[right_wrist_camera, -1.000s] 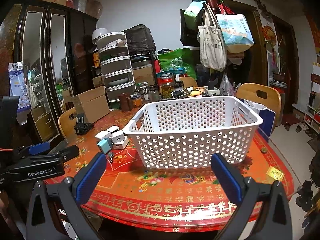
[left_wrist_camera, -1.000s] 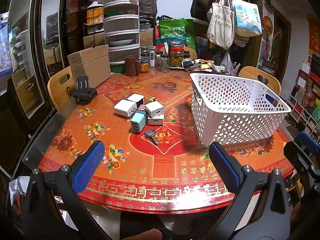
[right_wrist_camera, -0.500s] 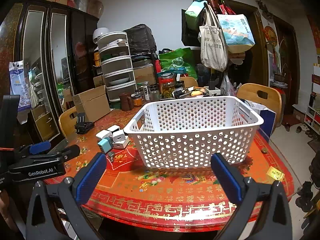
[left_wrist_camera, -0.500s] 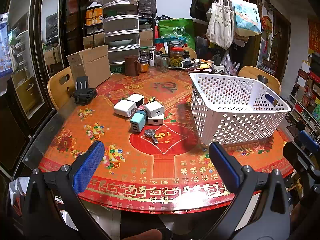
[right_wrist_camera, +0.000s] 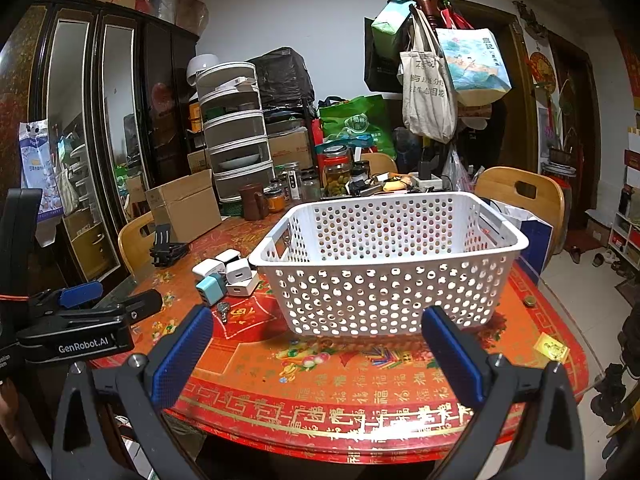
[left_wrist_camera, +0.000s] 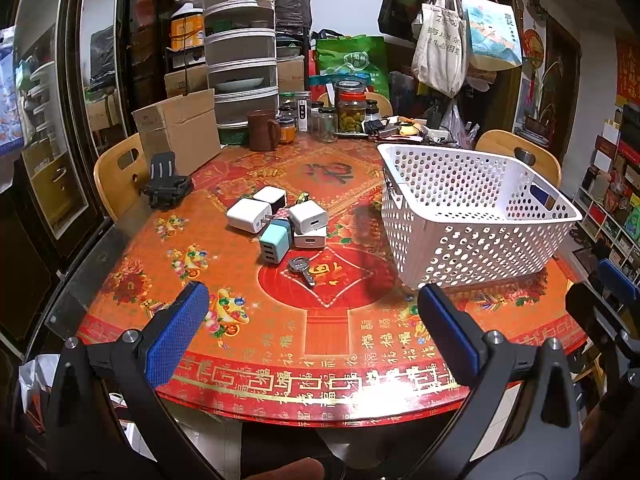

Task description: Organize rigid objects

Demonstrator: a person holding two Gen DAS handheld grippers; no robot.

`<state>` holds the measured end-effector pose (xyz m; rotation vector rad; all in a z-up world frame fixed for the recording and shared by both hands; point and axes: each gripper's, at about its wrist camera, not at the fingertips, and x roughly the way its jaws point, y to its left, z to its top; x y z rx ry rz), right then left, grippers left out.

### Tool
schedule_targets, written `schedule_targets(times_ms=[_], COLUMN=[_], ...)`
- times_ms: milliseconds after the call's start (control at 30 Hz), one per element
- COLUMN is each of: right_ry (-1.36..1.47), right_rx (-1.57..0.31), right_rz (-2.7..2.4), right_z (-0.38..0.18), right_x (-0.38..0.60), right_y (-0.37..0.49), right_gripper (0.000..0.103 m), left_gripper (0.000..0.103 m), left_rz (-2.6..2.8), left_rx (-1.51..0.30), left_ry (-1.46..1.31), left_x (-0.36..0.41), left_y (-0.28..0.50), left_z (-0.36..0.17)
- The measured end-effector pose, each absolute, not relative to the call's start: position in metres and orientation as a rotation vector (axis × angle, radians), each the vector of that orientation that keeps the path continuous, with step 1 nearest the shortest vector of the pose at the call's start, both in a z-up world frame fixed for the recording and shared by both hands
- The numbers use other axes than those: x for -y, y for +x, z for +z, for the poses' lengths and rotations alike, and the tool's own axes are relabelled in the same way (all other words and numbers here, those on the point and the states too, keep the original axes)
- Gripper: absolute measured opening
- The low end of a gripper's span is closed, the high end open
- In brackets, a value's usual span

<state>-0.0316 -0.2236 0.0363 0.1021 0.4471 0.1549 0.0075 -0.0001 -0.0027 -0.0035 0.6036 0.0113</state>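
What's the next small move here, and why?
Probably bring the left gripper forward and down toward the teal charger. Both grippers are open and empty, the basket looks empty, and the chargers and key lie loose left of it, nearest the left gripper.

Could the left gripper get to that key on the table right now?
Probably yes. The left gripper is open, and the key lies flat on bare table ahead of it, apart from the chargers and basket.
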Motion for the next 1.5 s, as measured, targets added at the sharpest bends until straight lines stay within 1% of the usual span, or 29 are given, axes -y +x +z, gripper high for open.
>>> schedule_targets(times_ms=[433,533,600,667,733,833,933,1067,1133,1267,1400,1433,1467,1500], right_ry=[0.102,0.085,0.088,0.098,0.103,0.099,0.116,0.215,0.233,0.237,0.235,0.231,0.224,0.219], right_rx=[-0.447,-0.448,-0.436,-0.424,-0.414,-0.46,-0.568,-0.688,-0.705,-0.708,-0.726,-0.731,-0.738,-0.748], right_rz=[0.154,0.112,0.064,-0.018,-0.093,-0.16,-0.2,-0.152,-0.136,-0.088,-0.069,-0.071,-0.072,-0.072], right_z=[0.036,0.036,0.038,0.043,0.049,0.055,0.048,0.03,0.026,0.024,0.021,0.02,0.018,0.017], right_x=[0.223,0.227,0.242,0.265,0.289,0.326,0.358,0.394,0.398,0.392,0.386,0.384,0.383,0.382], right_y=[-0.031,-0.028,-0.02,-0.007,0.009,0.044,0.084,0.12,0.128,0.127,0.132,0.134,0.135,0.136], right_gripper=[0.103,0.103,0.103,0.103,0.103,0.103,0.103,0.102,0.098,0.095,0.087,0.08,0.076,0.068], left_gripper=[0.103,0.103,0.103,0.103,0.103,0.103,0.103,0.103,0.103,0.103,0.103,0.103,0.103,0.103], left_rz=[0.014,0.041,0.012,-0.056,-0.129,-0.056,0.047,0.035,0.033,0.026,0.04,0.037,0.035,0.032], left_rx=[-0.599,-0.547,-0.503,-0.496,-0.59,-0.736,-0.818,-0.882,-0.886,-0.873,-0.883,-0.888,-0.893,-0.896], left_ry=[-0.003,0.005,-0.003,-0.042,-0.09,-0.074,-0.05,-0.056,-0.056,-0.047,0.022,0.027,0.03,0.034], left_x=[0.0,-0.002,-0.008,-0.018,-0.031,-0.05,-0.068,-0.075,-0.077,-0.08,-0.07,-0.069,-0.067,-0.066], left_y=[0.008,0.008,0.015,0.027,0.051,0.089,0.117,0.14,0.15,0.17,0.188,0.193,0.194,0.197], left_z=[-0.003,-0.002,-0.003,-0.006,-0.018,-0.043,-0.067,-0.086,-0.087,-0.085,-0.086,-0.087,-0.088,-0.089])
